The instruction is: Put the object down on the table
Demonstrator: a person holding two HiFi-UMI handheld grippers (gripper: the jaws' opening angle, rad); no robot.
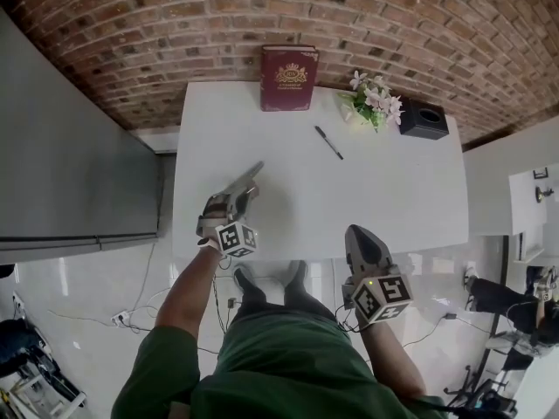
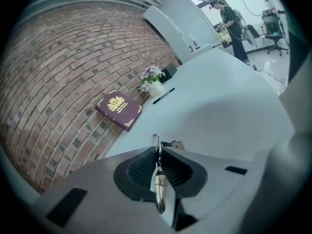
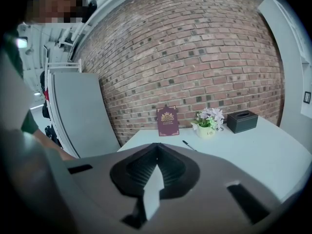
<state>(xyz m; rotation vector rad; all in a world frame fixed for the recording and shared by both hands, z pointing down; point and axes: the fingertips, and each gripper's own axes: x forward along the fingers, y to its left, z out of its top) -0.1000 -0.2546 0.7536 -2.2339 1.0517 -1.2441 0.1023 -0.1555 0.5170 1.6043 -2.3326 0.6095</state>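
Left gripper (image 1: 245, 189) clamps thin object (image 1: 254, 172) (metal), right gripper (image 1: 361, 233) jaws closed, potted flowers (image 1: 376, 101)

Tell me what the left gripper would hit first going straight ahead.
Likely the bare white table, just short of the pen, its held metal object touching first. Depth is unclear.

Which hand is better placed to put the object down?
Left. The left tongs are shut on the thin metal object above the table; the right tongs are shut and empty.
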